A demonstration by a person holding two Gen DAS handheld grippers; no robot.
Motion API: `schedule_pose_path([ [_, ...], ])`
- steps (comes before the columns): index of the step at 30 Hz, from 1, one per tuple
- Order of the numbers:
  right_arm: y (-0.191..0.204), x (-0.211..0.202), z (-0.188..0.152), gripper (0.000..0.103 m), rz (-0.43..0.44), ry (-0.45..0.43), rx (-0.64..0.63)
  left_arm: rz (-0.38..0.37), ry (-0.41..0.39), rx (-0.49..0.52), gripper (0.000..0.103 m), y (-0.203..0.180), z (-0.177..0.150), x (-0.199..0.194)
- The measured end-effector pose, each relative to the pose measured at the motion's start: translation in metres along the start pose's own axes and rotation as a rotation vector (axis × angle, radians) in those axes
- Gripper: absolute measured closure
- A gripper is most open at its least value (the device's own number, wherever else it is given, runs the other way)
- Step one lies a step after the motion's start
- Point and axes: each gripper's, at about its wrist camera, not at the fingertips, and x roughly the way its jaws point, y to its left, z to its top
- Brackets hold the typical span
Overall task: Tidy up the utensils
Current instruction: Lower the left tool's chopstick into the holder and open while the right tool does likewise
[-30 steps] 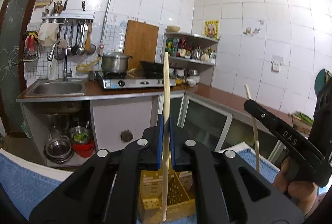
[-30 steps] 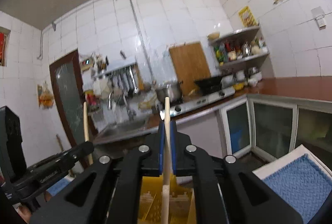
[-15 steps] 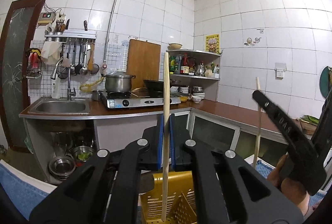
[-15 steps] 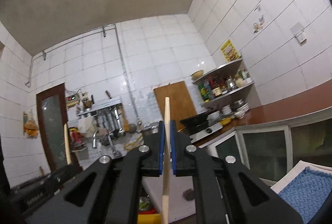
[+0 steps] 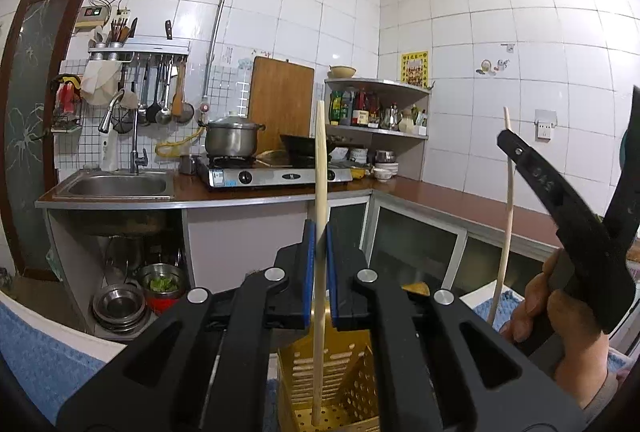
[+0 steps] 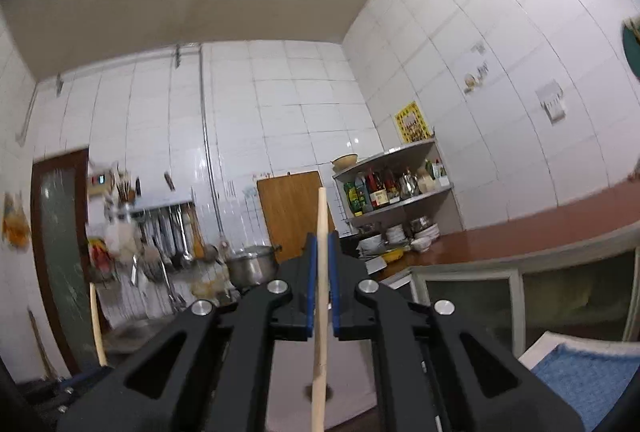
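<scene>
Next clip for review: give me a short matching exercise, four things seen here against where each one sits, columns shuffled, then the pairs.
Things
1. pale wooden chopstick in the left tool
2. pale wooden chopstick in the right tool
3. steel lidded pot
4. brown wooden cutting board

Places
A. on the gas stove
B. leaning upright against the tiled wall
C. lower end inside the yellow perforated plastic basket
D. held with no basket in that view

Pairs: 1-C, 2-D, 3-A, 4-B
</scene>
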Motion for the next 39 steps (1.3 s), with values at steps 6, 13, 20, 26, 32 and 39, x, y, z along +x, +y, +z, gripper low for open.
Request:
schedule_pose_path([
  [6, 0.001, 0.008, -0.002, 0.097, -0.004, 0.043, -0.017, 0.002, 0.020, 0.010, 0.099, 0.001, -0.008, 0.001],
  [13, 0.006, 0.008, -0.008, 0.097, 0.029, 0.080, -0.077, 0.000, 0.050, 0.003, 0.099, 0.005, -0.017, 0.003],
  [20, 0.000, -0.001, -0.015, 0.097, 0.086, 0.127, -0.084, -0.007, 0.084, -0.001, 0.099, 0.010, -0.023, 0.002],
  [26, 0.000, -0.014, -0.025, 0.097, 0.158, 0.193, -0.098, -0.022, 0.117, -0.003, 0.099, 0.011, -0.029, 0.001],
  [32, 0.000, -0.019, -0.040, 0.097, 0.187, 0.266, -0.125, -0.025, 0.147, -0.005, 0.099, 0.011, -0.035, 0.000],
  [39, -0.002, -0.025, -0.053, 0.097, 0.195, 0.348, -0.136, -0.032, 0.188, -0.004, 0.099, 0.009, -0.042, -0.005],
])
